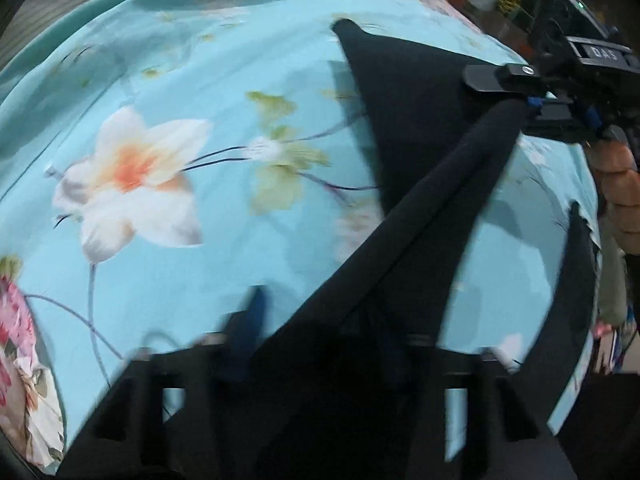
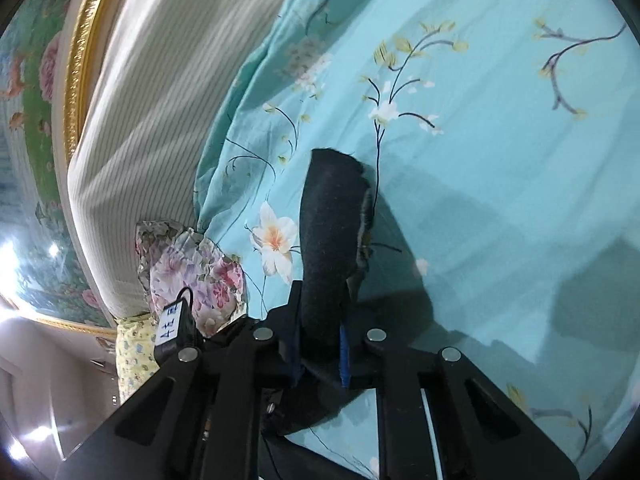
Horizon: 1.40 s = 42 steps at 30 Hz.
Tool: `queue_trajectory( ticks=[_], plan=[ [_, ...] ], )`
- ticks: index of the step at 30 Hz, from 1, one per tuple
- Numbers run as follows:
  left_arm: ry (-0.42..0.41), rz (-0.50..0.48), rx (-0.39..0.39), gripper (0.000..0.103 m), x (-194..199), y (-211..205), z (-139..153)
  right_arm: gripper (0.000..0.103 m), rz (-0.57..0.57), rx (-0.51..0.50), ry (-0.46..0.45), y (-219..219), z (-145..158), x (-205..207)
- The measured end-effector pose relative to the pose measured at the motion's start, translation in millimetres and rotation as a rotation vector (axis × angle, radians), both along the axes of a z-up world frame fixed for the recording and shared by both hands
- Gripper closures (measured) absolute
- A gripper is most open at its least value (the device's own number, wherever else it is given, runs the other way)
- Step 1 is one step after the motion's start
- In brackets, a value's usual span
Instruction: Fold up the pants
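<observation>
The black pants (image 1: 400, 152) are stretched out over the bed, held up at two spots, so the fold looks like it is just starting. The right gripper (image 2: 320, 344) has its two fingers pinched tight on a rolled black edge of them. The left gripper (image 1: 320, 344) is down close on another part of the cloth and seems to pinch it too, though that picture is blurry. Next, I think both hands must carry that edge across together and lay it flat, keeping it straight.

The bed has a big light blue sheet (image 2: 500, 100) with white flowers. Behind it stands a striped headboard (image 2: 160, 92) and a gold picture frame (image 2: 86, 40). A small flowery pillow (image 2: 192, 264) lies by the headboard.
</observation>
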<state>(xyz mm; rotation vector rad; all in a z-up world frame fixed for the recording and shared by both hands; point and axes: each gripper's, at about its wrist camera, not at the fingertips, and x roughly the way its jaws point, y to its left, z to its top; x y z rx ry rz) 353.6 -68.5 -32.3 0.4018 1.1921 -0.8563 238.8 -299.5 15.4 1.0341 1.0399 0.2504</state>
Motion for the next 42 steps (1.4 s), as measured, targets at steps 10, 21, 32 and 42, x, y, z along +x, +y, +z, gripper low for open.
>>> queue_trajectory(
  ticks=[10,21,32,42],
  plan=[
    [-0.15,-0.001,-0.037,0.096,-90,1,39,0.089,-0.056,-0.176,-0.045,-5,33,-64],
    [-0.204,0.076,-0.123,0.096,-207,2,68,0.089,-0.066,-0.316,-0.092,9,62,-162],
    [-0.184,0.082,-0.127,0.095,-262,-2,44,0.089,-0.134,-0.391,-0.043,11,40,-240],
    [-0.152,0.139,-0.136,0.095,-273,4,23,0.086,-0.179,-0.388,-0.012,1,26,-272]
  ],
)
